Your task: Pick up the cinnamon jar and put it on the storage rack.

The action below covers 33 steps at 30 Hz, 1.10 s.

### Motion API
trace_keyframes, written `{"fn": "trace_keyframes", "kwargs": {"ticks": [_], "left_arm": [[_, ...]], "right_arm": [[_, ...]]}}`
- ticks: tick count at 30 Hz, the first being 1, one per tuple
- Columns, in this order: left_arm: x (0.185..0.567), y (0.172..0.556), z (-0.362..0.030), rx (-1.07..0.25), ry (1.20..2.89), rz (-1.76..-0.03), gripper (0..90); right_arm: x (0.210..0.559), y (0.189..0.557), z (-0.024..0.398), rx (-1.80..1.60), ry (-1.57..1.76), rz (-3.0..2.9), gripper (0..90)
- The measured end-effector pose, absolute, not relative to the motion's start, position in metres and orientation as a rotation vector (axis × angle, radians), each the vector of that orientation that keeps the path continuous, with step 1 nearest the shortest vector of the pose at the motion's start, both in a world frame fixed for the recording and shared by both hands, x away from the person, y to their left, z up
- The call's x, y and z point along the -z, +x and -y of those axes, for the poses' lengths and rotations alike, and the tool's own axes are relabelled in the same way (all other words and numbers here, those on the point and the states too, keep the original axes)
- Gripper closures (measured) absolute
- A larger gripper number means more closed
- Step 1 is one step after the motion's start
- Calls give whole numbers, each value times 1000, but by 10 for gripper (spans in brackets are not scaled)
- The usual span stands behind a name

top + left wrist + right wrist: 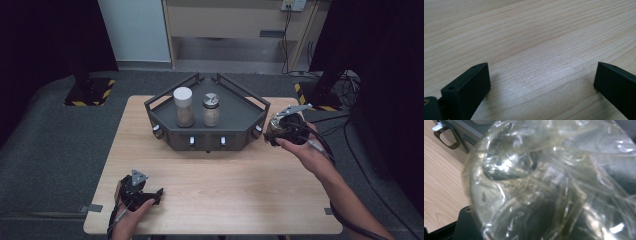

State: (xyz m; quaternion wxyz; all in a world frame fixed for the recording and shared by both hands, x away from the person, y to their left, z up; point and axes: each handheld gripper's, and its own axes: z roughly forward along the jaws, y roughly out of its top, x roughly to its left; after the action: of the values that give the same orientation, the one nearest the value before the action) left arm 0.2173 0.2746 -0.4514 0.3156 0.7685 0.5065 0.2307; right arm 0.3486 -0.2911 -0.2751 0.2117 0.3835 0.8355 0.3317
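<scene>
Left tool (156, 193) rests low on the desk (235, 195) near its front left corner, jaws spread wide, nothing between them. Right tool (272, 131) is clamped on a crumpled clear plastic container (554, 182), held just beside the right end of the dark tray (235, 131), which carries two jars (183, 106).

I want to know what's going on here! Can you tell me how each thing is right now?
Left hand-held gripper: open, low over the table, holding nothing.
Right hand-held gripper: shut on a clear glass jar, beside the rack.
White-capped jar: upright on the dark rack.
Metal-capped jar: upright beside it.
</scene>
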Motion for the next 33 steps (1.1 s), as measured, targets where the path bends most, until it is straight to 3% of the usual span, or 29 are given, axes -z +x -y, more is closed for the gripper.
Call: {"fn": "trace_keyframes", "kwargs": {"ticks": [33], "left_arm": [[452, 218, -276, -602, 2024, -1329, 0]], "right_arm": [[260, 372, 250, -938, 1036, -2326, 311]]}}
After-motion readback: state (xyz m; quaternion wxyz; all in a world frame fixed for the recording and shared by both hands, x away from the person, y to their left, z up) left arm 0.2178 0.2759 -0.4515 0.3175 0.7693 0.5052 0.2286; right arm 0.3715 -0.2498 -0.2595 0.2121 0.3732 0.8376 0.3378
